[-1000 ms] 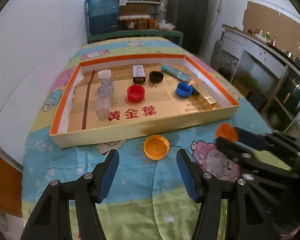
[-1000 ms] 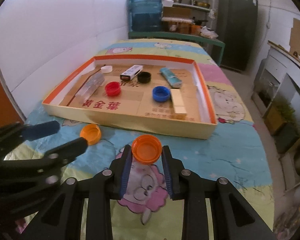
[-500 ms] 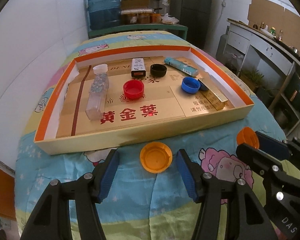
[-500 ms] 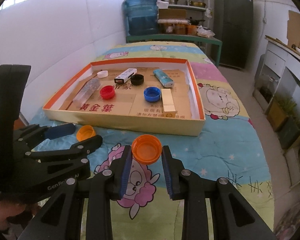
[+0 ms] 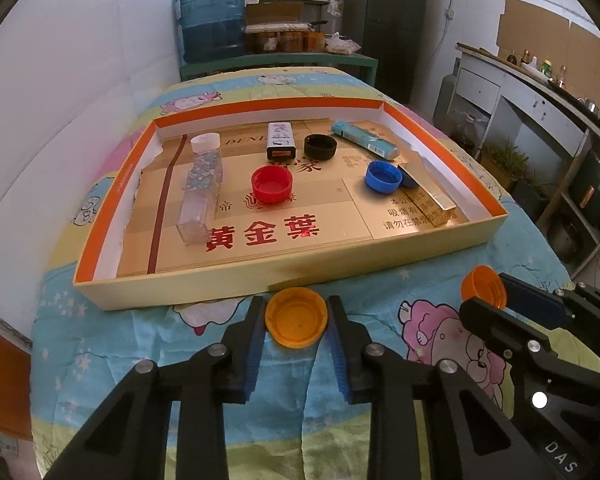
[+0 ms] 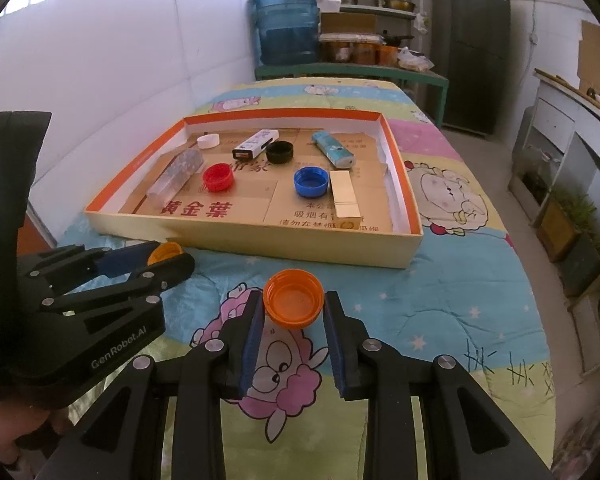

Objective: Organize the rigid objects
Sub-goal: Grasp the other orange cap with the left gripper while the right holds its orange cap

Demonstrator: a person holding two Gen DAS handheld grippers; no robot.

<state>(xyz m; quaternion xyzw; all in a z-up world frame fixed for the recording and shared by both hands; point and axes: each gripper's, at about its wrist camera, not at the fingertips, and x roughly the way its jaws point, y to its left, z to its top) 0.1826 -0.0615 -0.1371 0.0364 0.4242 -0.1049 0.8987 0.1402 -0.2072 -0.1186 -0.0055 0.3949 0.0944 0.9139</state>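
My left gripper (image 5: 296, 316) is shut on an orange cap (image 5: 296, 318) just in front of the box's near wall. It also shows in the right wrist view (image 6: 168, 254), where the cap (image 6: 165, 251) peeks out between the fingers. My right gripper (image 6: 293, 307) is shut on a second orange cap (image 6: 293, 298), held above the quilt in front of the box. This cap also shows in the left wrist view (image 5: 483, 286). The shallow orange-rimmed box (image 5: 284, 276) holds a red cap (image 5: 272, 184), a blue cap (image 5: 382, 176) and a black cap (image 5: 320, 147).
Also in the box: a clear bottle (image 5: 201, 192) with a white lid, a black-and-white pack (image 5: 281, 141), a teal pack (image 5: 364, 144) and a gold pack (image 5: 430, 198). A cartoon quilt (image 6: 452, 292) covers the table. A white wall runs along the left.
My left gripper has moved forward and closed on the orange cap that lay on the quilt. My right gripper keeps hold of its cap and has drawn back a little from the box.
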